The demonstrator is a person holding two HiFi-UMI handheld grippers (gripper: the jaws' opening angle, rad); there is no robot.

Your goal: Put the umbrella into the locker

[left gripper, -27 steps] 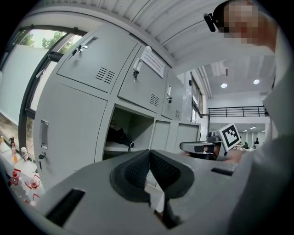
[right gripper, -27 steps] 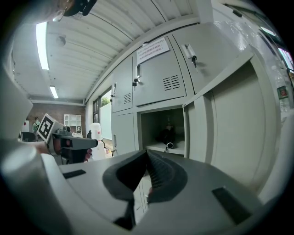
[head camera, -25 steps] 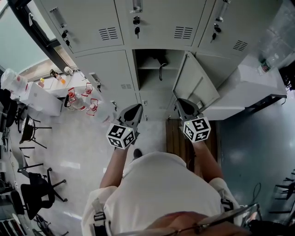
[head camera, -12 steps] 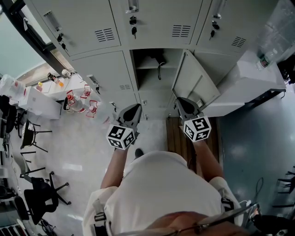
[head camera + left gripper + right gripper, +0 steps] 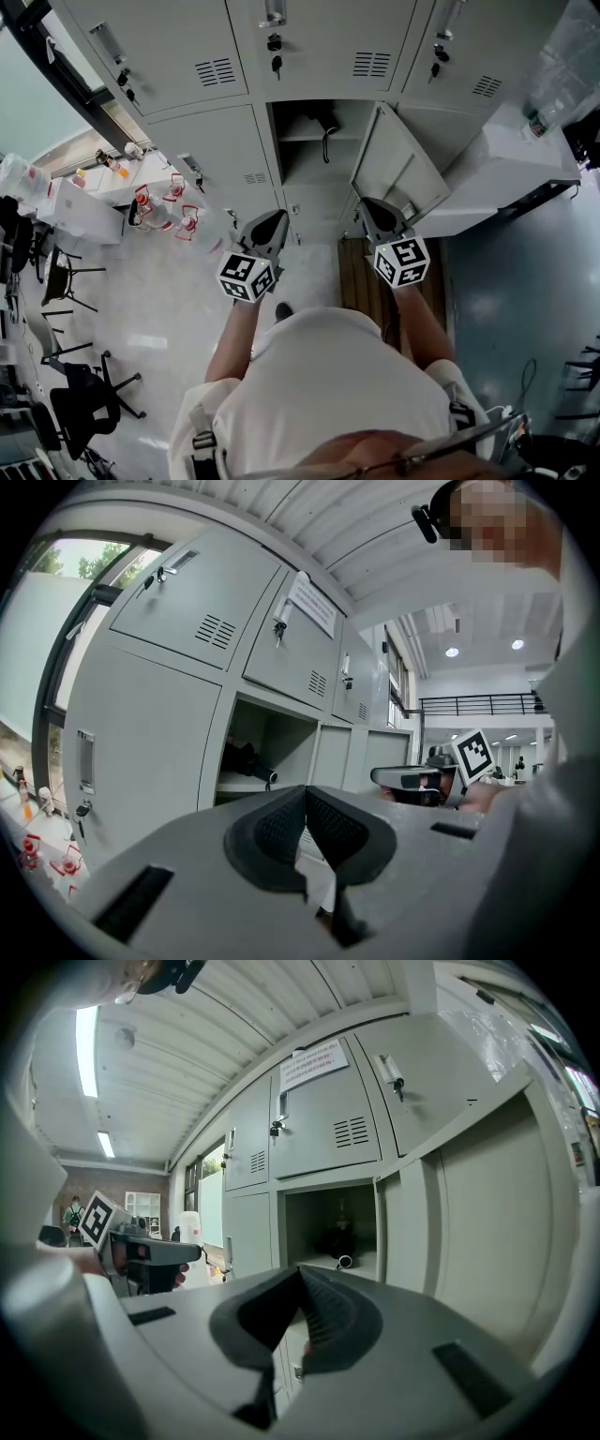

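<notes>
The dark folded umbrella (image 5: pixel 323 125) lay on the upper shelf (image 5: pixel 305 137) inside the open grey metal locker compartment (image 5: pixel 302 183). Its hooked handle sat at the shelf's front edge. In the right gripper view the umbrella (image 5: pixel 339 1235) showed as a dark bundle deep in the compartment. In the left gripper view it (image 5: pixel 246 761) appeared at an angle on the same shelf. The compartment's grey door (image 5: pixel 398 173) stood swung open to the right. The closed grey locker doors (image 5: pixel 178 56) around it had vent slots, and keys hung in their locks.

Both grippers were held in front of the lockers, well apart from the umbrella and touching nothing. The left gripper (image 5: pixel 278 217) pointed towards the lockers, and its black ribbed fingers (image 5: pixel 272 832) were pressed together with nothing between them. The right gripper (image 5: pixel 367 202) was just in front of the open door's lower edge. Its fingers (image 5: pixel 330 1314) were likewise together and empty.

A brown slatted wooden board (image 5: pixel 358 274) lay on the pale floor (image 5: pixel 178 291) beneath the right gripper. To the left, clear bottles with red labels (image 5: pixel 164 204) stood on a white worktop (image 5: pixel 103 187).
</notes>
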